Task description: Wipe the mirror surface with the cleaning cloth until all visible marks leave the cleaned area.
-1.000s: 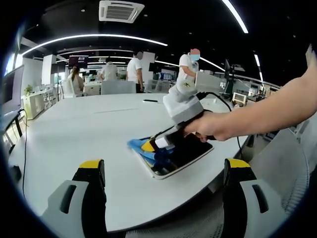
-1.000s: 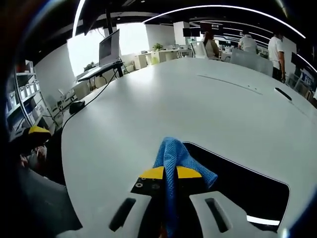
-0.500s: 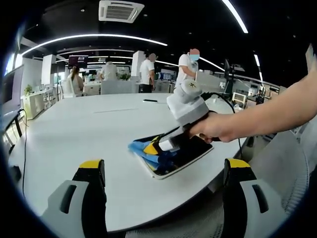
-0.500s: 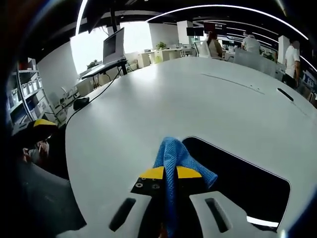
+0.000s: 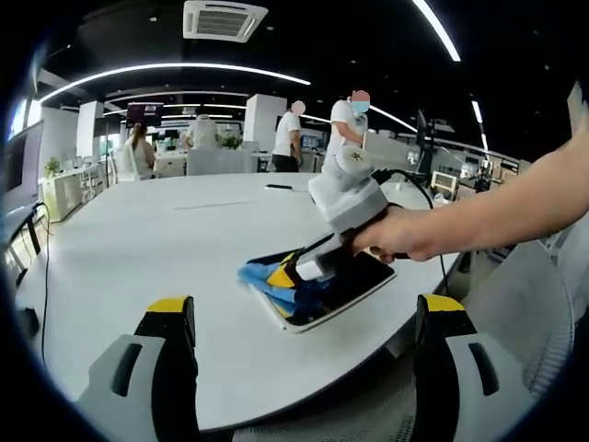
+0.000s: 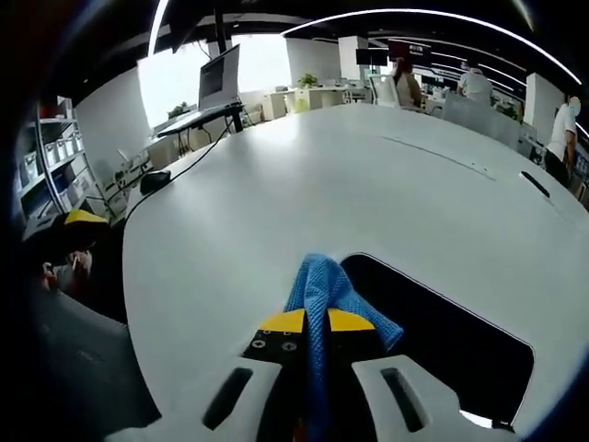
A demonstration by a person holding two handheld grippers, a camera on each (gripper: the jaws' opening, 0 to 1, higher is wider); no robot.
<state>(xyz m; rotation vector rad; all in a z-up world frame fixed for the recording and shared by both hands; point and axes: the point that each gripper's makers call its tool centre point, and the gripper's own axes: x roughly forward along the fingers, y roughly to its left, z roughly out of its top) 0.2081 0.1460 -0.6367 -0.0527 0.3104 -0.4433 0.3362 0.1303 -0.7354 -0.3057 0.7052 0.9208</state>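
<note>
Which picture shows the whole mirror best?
The left gripper view. There the mirror lies on the white table with most of its outline in sight, the right gripper pressing the blue cloth on its near corner. The right gripper view shows a dark stretch of it, cut off at the edge.

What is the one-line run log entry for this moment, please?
phase: wiping | right gripper: shut on blue cloth, on mirror | left gripper: open, idle

The right gripper point(image 6: 315, 320) clamped the blue cleaning cloth point(image 6: 333, 291), which bunched ahead of its tips over the dark mirror point(image 6: 442, 345) on the white table point(image 6: 304, 193).
</note>
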